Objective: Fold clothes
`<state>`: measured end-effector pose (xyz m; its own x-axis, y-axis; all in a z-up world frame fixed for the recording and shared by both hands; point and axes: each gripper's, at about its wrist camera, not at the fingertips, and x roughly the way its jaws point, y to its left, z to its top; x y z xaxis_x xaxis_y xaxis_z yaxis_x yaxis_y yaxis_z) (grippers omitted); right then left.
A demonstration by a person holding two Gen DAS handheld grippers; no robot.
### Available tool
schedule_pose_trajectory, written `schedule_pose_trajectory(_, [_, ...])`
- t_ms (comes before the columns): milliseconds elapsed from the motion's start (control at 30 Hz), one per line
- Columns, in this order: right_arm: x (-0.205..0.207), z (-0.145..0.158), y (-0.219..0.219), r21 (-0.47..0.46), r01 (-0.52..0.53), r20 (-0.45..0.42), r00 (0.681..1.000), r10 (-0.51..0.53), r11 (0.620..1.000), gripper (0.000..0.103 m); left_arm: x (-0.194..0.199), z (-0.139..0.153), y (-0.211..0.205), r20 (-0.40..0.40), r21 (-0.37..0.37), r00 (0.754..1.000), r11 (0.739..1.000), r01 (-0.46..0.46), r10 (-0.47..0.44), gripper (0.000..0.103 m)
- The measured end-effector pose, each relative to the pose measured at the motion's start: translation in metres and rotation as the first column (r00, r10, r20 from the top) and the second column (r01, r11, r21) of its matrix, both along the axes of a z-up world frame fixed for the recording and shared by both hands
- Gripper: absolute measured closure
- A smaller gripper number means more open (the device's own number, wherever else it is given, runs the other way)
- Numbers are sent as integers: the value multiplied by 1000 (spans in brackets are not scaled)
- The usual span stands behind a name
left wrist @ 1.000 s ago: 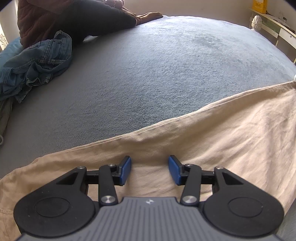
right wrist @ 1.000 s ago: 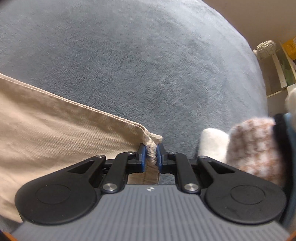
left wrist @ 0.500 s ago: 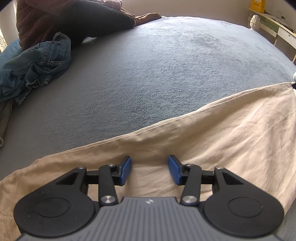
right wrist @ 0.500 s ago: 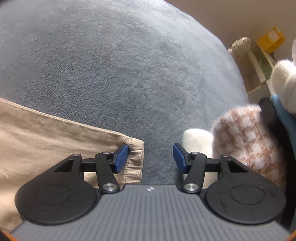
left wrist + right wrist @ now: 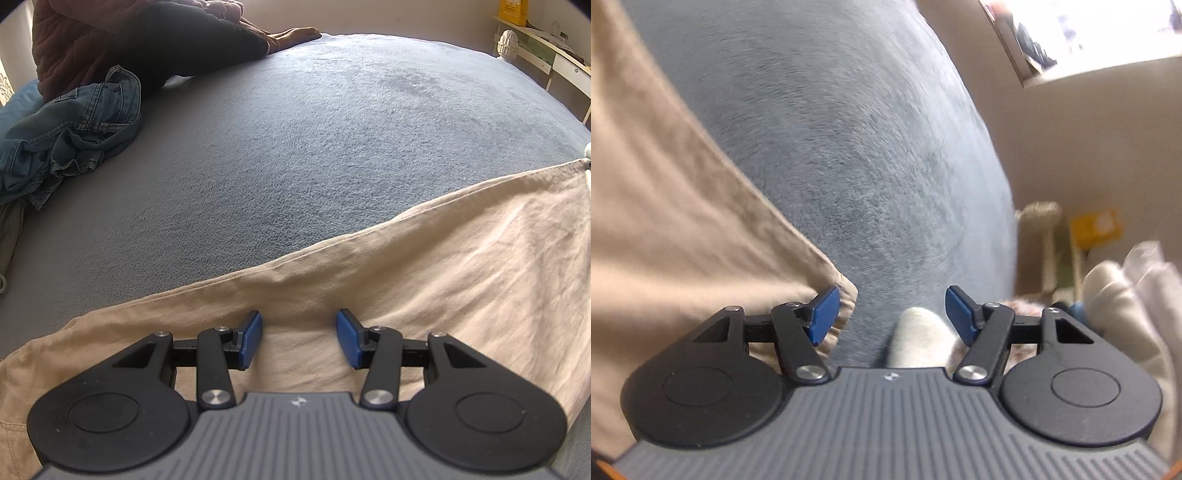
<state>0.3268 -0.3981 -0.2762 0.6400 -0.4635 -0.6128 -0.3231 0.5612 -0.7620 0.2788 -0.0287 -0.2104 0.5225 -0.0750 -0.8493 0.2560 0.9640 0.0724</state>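
Both tongs wide, empty: left tongs [image 5: 299, 339] over beige trousers [image 5: 424, 280] spread flat on bed [image 5: 295, 147], right tongs [image 5: 888, 314] beside hem corner [image 5: 846, 295], prob. ready for next fold.

Grey-blue fleece blanket [image 5: 332, 147] covers the bed. Far left corner: person in a dark sleeve [image 5: 192, 40] and maroon quilted top, hand [image 5: 295, 35] flat on the blanket. Far right: pale shelf [image 5: 543, 59] with a yellow box [image 5: 513, 13] on top and a white ribbed knob [image 5: 506, 43] at its end. Right wrist view is motion-blurred: beige wall [image 5: 1071, 147], bright window [image 5: 1089, 29], white and brown-check fluffy item [image 5: 919, 343] at the blanket's edge.
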Motion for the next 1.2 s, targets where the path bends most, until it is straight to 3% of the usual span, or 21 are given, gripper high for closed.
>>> schedule_pose_trajectory(267, [-46, 42, 10, 201, 14, 8, 1000, -16, 979, 39, 0, 1, 0, -2, 2, 1000, 1000, 8, -8, 55])
schedule_pose_trajectory(400, [-84, 56, 11, 400, 152, -114, 987, -116, 904, 54, 1, 0, 0, -3, 6, 1000, 1000, 11, -11, 55])
schedule_pose_trajectory(467, [-100, 55, -2, 517, 318, -191, 948, -255, 794, 55, 0, 0, -1, -2, 7, 1000, 1000, 14, -14, 55])
schedule_pose_trajectory(500, [-103, 53, -14, 570, 403, -226, 915, -335, 716, 55, 0, 0, -1, -1, 8, 1000, 1000, 14, -14, 55])
schedule_pose_trajectory(600, [-121, 43, -52, 695, 591, -319, 764, -560, 411, 60, 1, -1, -1, -2, 12, 1000, 1000, 14, -14, 55])
schedule_pose_trajectory(700, [-131, 33, -80, 785, 599, -355, 646, -675, 160, 68, 2, 0, -2, -7, 17, 1000, 1000, 12, -12, 55])
schedule_pose_trajectory(767, [-130, 26, -89, 801, 592, -373, 603, -706, 82, 76, 3, 0, -3, -9, 19, 1000, 1000, 12, -12, 55])
schedule_pose_trajectory(867, [-127, 20, -96, 806, 591, -383, 570, -726, 39, 96, 3, 0, -3, -9, 22, 1000, 1000, 18, -18, 55])
schedule_pose_trajectory(933, [-127, 23, -94, 816, 576, -363, 575, -733, 47, 102, 3, 0, -3, -9, 25, 1000, 999, 21, -21, 55])
schedule_pose_trajectory(1200, [-125, 24, -74, 757, 618, -282, 601, -748, 211, 103, 3, 0, -3, -10, 30, 999, 999, 31, -31, 55])
